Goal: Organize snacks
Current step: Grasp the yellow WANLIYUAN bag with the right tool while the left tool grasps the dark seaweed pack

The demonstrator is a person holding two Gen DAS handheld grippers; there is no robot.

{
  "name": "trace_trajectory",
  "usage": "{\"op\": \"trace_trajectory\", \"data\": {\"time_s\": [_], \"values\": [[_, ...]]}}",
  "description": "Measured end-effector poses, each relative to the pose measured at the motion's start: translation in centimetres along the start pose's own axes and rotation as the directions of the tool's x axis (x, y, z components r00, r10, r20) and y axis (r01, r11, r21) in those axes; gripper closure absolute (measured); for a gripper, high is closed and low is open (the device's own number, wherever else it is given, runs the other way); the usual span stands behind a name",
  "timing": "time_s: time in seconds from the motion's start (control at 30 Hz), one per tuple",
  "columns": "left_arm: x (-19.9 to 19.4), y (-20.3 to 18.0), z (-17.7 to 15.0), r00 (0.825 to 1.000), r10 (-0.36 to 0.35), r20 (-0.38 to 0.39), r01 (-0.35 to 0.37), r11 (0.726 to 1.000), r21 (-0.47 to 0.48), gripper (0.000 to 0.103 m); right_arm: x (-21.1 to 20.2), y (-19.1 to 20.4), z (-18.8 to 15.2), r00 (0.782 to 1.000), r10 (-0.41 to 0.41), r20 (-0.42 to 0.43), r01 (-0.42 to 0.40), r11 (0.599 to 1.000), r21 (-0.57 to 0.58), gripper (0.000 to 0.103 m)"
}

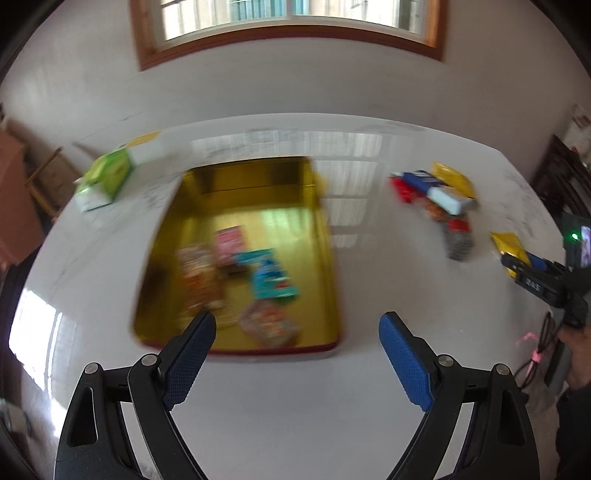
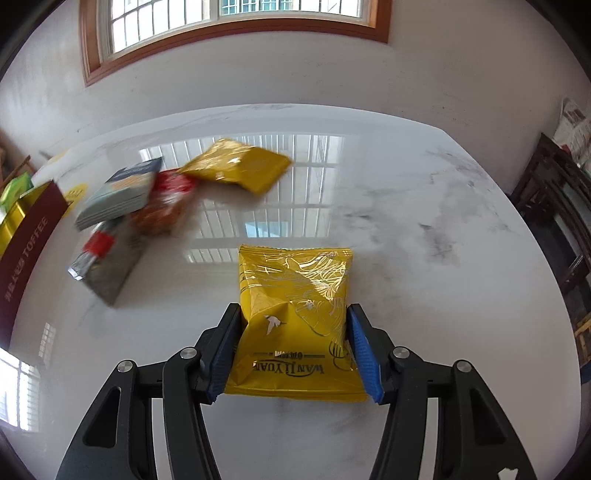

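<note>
Glossy white marble table (image 2: 406,206) under a window (image 2: 236,22)

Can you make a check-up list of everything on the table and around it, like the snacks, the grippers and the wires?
Surface: glossy white marble table.
Job's things: gold tin holding several snack packs; loose pile of snacks and a yellow packet on the table.
Clutter: green box beyond the tin.
Grippers: left gripper open, nothing in it; right gripper shut on a yellow snack bag.
Cables: dark cable by the person's hand.
Surroundings: window, white wall, dark wooden furniture.
</note>
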State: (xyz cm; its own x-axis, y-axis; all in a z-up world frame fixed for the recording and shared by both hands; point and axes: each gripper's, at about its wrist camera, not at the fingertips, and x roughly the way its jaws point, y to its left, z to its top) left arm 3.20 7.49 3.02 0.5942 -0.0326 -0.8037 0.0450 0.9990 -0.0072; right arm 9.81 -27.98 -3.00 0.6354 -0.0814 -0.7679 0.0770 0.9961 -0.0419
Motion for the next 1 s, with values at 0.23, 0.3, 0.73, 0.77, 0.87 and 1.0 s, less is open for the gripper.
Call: {"op": "trace_trajectory", "data": {"time_s": [0.23,0.3,0.73,0.77,0.87,1.0], "values": [[3.0,-5.1,1.4,0.997,-0.07,-0.029,0.072,0.996,0.049,0.013,-0.2,-1.0,0.1,1.0,-0.002,-0.001,0.002,1.0,0.002,0.049],[3.8,-6.7,1.7,0.995,-0.09,-0.031,0.092,0.994,0.062,0.013,-0.2,-0.8,0.2,1.0,-0.003,-0.001,0.003,1.0,-0.001,0.049],[8.0,-13.8,3.9,0.964,-0.261,-0.045,0.264,0.959,0.099,0.015,0.1,-1.1,0.4,1.0,0.001,-0.005,-0.001,1.0,0.023,0.046],[8.3,-14.0,4.2,0.963,-0.268,-0.039,0.271,0.958,0.1,0.017,0.1,-1.1,0.4,1.0,0.001,-0.005,-0.001,1.0,0.023,0.046],[9.4,-14.6,4.9,0.962,-0.269,-0.039,0.272,0.956,0.108,0.035,0.2,-1.3,0.5,1.0,0.003,-0.005,-0.003,1.0,0.024,0.045],[10.8,-15.0,5.4,0.963,-0.263,-0.054,0.267,0.958,0.1,0.043,0.1,-1.2,0.5,1.0,0.003,-0.005,-0.003,1.0,0.025,0.045]]}}
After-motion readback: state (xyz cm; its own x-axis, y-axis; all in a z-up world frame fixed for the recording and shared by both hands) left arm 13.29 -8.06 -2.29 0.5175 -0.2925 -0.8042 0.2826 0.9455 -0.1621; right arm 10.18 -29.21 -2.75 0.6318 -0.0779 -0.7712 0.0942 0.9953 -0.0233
